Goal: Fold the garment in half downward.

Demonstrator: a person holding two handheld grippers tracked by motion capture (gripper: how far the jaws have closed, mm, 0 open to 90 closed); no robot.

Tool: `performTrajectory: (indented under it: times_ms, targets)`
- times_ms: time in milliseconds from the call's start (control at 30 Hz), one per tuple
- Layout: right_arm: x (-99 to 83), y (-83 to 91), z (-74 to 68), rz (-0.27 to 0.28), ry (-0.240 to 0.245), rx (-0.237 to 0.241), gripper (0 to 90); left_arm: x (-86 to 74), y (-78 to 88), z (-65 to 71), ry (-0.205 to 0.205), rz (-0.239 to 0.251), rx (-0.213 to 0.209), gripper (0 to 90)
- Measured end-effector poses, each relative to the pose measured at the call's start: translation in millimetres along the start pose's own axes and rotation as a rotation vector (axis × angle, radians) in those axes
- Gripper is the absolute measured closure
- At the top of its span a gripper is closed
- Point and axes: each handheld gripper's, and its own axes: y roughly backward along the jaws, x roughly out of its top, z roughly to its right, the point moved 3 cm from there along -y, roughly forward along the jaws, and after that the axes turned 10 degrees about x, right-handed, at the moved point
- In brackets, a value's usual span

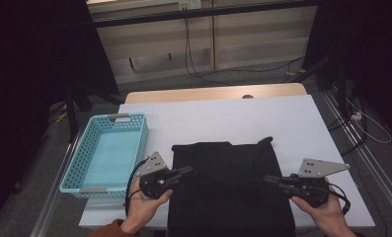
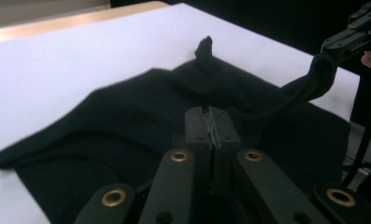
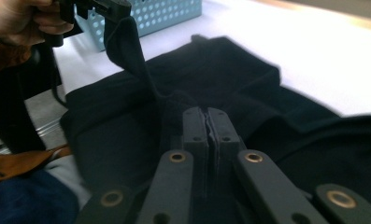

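Note:
A black garment (image 1: pixel 228 185) lies spread on the white table (image 1: pixel 208 118), its near edge hanging over the front. My left gripper (image 1: pixel 189 170) is shut on the garment's left edge and holds a pinch of cloth raised off the table. In the right gripper view that left gripper (image 3: pixel 122 9) has a strip of cloth hanging from its tips. My right gripper (image 1: pixel 266 178) is shut on the right edge, and the left gripper view shows it (image 2: pixel 330 49) lifting a fold. In their own views the left (image 2: pixel 212 114) and right (image 3: pixel 206 114) jaws are pressed together over the cloth (image 2: pixel 127 116).
A light blue perforated basket (image 1: pixel 143 143) stands on the table's left side, near my left hand, and also appears in the right gripper view (image 3: pixel 164 16). Bare white table lies beyond the garment. Cables run over the floor behind the table.

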Motion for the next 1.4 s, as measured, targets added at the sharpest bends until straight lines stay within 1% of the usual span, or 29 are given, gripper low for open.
performTrajectory:
  times_ms: [100, 133, 167, 267, 300, 400, 467, 533, 600, 633, 733, 767, 800, 867, 933, 1000, 1033, 1100, 1133, 1167, 1200, 1233, 1267, 1300, 1333, 1367, 1400]
  targets:
    - [-6.8, 0.0, -2.7, -0.020, -0.005, 0.010, 88.0, -9.3, 3.4, 3.9, -0.004, -0.029, -0.013, 88.4]
    - [-9.7, 0.0, -3.8, -0.025, -0.011, 0.017, 88.0, -11.1, 4.8, 4.9, -0.010, -0.035, -0.017, 88.5]
    - [-12.0, -0.4, -4.4, -0.033, -0.011, 0.022, 87.9, -12.8, 6.8, 6.9, -0.005, -0.034, -0.021, 88.5]
    - [-24.3, -4.0, -5.5, -0.080, -0.028, 0.033, 87.9, -18.8, 13.8, 14.3, -0.011, -0.039, -0.033, 88.5]
    - [-26.7, -4.5, -6.4, -0.090, -0.032, 0.038, 87.9, -21.1, 16.4, 16.7, -0.019, -0.048, -0.038, 88.5]
    - [-28.2, -3.9, -12.8, -0.090, -0.028, 0.053, 87.9, -26.9, 21.3, 21.8, -0.018, -0.057, -0.048, 88.4]
    - [-29.9, -3.8, -18.2, -0.105, -0.013, 0.054, 87.8, -29.6, 23.1, 24.4, -0.016, -0.063, -0.053, 88.4]
    - [-31.9, -3.0, -24.4, -0.110, -0.006, 0.066, 87.8, -31.8, 25.3, 27.9, -0.017, -0.067, -0.066, 88.4]
    - [-33.5, -1.9, -29.9, -0.109, -0.001, 0.074, 87.7, -32.6, 26.3, 29.5, -0.020, -0.070, -0.069, 88.4]
    - [-34.1, -1.4, -31.7, -0.110, -0.001, 0.077, 87.7, -34.2, 28.2, 32.4, -0.028, -0.073, -0.068, 88.4]
    - [-36.8, 0.3, -38.3, -0.113, 0.004, 0.084, 87.7, -37.5, 32.9, 38.4, -0.033, -0.086, -0.078, 88.4]
    - [-37.7, 1.2, -40.3, -0.114, 0.005, 0.086, 87.7, -38.3, 34.1, 39.7, -0.032, -0.082, -0.079, 88.4]
    - [-38.2, 1.6, -41.3, -0.115, 0.005, 0.088, 87.8, -39.8, 36.1, 42.2, -0.028, -0.080, -0.086, 88.4]
    - [-39.4, 1.9, -44.0, -0.117, 0.008, 0.086, 87.7, -42.6, 38.5, 45.3, -0.033, -0.089, -0.087, 88.3]
    - [-40.6, 1.2, -46.2, -0.129, 0.016, 0.084, 87.5, -45.9, 40.2, 47.1, -0.032, -0.106, -0.092, 88.2]
    - [-41.0, 0.4, -46.2, -0.135, 0.016, 0.081, 85.8, -47.5, 39.9, 46.3, -0.032, -0.109, -0.078, 87.3]
    - [-40.8, 0.2, -45.6, -0.134, 0.011, 0.076, 83.0, -47.0, 39.0, 44.9, -0.027, -0.108, -0.074, 85.7]
    - [-40.4, -0.2, -43.8, -0.134, 0.011, 0.068, 77.5, -45.8, 38.2, 42.7, -0.018, -0.109, -0.071, 79.4]
    - [-40.3, -0.5, -43.4, -0.135, 0.011, 0.062, 72.5, -45.7, 37.4, 42.3, -0.019, -0.107, -0.069, 76.4]
    - [-40.1, -0.9, -42.9, -0.139, 0.010, 0.053, 67.8, -45.6, 37.0, 41.9, -0.019, -0.106, -0.052, 71.8]
    - [-40.4, -1.3, -42.6, -0.149, 0.014, 0.045, 65.4, -45.3, 36.9, 41.2, -0.011, -0.109, -0.050, 66.4]
    - [-40.4, -1.6, -42.3, -0.152, 0.017, 0.041, 62.8, -44.5, 38.1, 39.8, -0.012, -0.109, -0.057, 65.5]
    - [-40.1, -1.5, -42.3, -0.149, 0.014, 0.044, 59.7, -43.9, 38.6, 39.1, -0.006, -0.096, -0.054, 63.3]
    - [-39.7, -1.3, -41.9, -0.145, 0.014, 0.041, 57.0, -43.2, 39.0, 37.5, 0.004, -0.095, -0.050, 61.1]
    - [-39.2, -1.1, -41.1, -0.140, 0.010, 0.035, 55.5, -42.8, 38.6, 35.3, 0.010, -0.100, -0.042, 59.0]
    - [-38.6, -0.8, -40.0, -0.138, 0.005, 0.029, 55.3, -42.0, 36.8, 32.8, 0.010, -0.096, -0.023, 56.9]
    - [-37.6, -0.9, -37.7, -0.134, 0.004, 0.012, 54.1, -41.3, 35.2, 30.9, 0.002, -0.098, -0.010, 53.9]
